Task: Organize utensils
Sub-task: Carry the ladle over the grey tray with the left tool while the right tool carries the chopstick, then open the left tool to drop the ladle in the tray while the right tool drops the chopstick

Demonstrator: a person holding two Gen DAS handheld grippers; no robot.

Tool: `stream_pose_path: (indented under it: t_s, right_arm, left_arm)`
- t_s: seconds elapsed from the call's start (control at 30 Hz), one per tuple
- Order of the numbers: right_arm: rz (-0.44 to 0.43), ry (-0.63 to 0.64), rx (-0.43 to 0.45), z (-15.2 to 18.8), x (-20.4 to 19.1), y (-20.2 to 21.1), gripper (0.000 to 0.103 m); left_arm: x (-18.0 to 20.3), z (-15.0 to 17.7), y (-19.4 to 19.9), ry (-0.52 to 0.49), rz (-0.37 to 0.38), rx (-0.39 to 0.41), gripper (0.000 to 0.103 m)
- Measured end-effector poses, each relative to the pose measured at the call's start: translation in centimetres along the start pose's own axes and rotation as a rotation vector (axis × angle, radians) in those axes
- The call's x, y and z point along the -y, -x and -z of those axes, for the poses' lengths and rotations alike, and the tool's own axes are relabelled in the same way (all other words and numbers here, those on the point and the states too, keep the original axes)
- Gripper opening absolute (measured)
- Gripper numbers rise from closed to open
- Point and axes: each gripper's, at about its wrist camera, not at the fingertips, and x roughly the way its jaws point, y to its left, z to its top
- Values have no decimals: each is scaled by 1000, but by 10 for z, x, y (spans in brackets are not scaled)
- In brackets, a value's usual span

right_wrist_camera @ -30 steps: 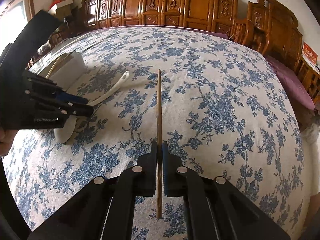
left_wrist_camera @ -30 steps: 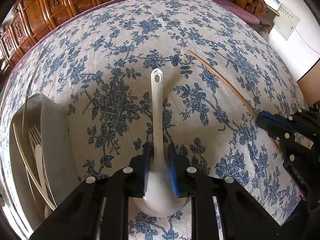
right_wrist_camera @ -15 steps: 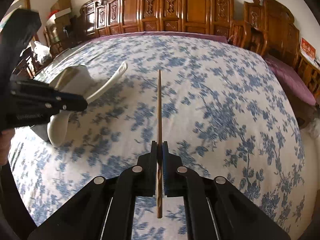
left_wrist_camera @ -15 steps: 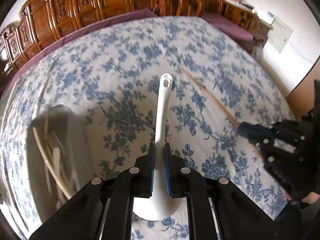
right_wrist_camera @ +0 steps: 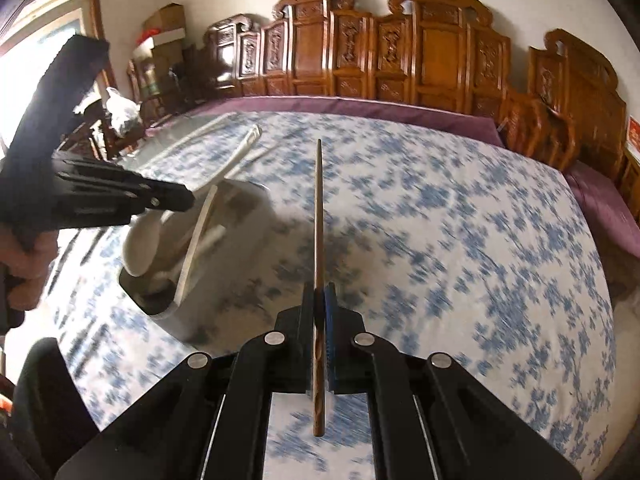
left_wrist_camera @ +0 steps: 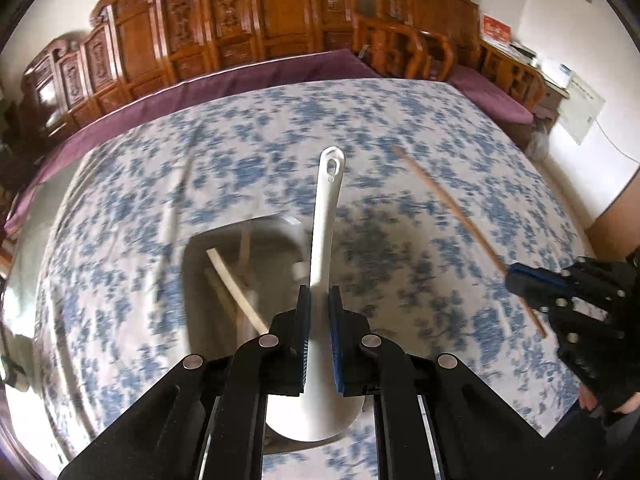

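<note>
Two grippers hang over the bed, each clamped on one utensil. The left gripper (left_wrist_camera: 319, 298) pinches a white spoon (left_wrist_camera: 325, 240) by the lower handle, blue pads tight on both sides; the bowl sits back between the black arms and the handle end, with its hanging hole, points away toward the far edge. The right gripper (right_wrist_camera: 319, 296) is closed on a brown wooden chopstick (right_wrist_camera: 318, 216), gripped low on its length so that most of the stick juts forward and a short grained end trails behind the pads.

Under the spoon lies a pale tray (left_wrist_camera: 192, 280) on the blue-flowered sheet (left_wrist_camera: 420, 128), blurred, with a pale stick (left_wrist_camera: 236, 292) and other light utensils in it — I cannot tell what each one is. From the right wrist view the tray (right_wrist_camera: 168, 312) sits left of the chopstick, and the left gripper (right_wrist_camera: 188, 200) holds the spoon (right_wrist_camera: 140, 248) above it. A few more pale pieces lie on the sheet beyond the tray.

Carved wooden chairs (right_wrist_camera: 440, 60) line the wall behind the bed. As for writing: a red card (left_wrist_camera: 496, 32) and a white sheet (left_wrist_camera: 580, 108) hang on the right-hand wall, and faint lettering runs along the left gripper's side — none of it is sharp enough to read.
</note>
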Motion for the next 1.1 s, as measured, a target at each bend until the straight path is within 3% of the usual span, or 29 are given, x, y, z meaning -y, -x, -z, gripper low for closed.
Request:
stream_pose_path:
  t_s: [0.33, 0.4, 0.43, 0.67, 1.1]
  right_arm:
    - [-51, -19, 3, -14, -42, -3, 6]
    - [-54, -14, -1, -16, -49, -5, 6]
    - [-54, -10, -3, -17, -51, -6, 6]
    - [-68, 11, -23, -22, -78, -19, 6]
    - [-92, 27, -96, -37, -138, -80, 6]
  left_arm:
    - [-40, 14, -22, 65, -37, -50, 9]
    - [-46, 17, -26, 90, -28, -66, 29]
    - [-48, 20, -26, 98, -22, -63, 31]
    - [-68, 37, -12, 124, -20, -38, 31]
    - [-118, 59, 25, 165, -48, 10, 32]
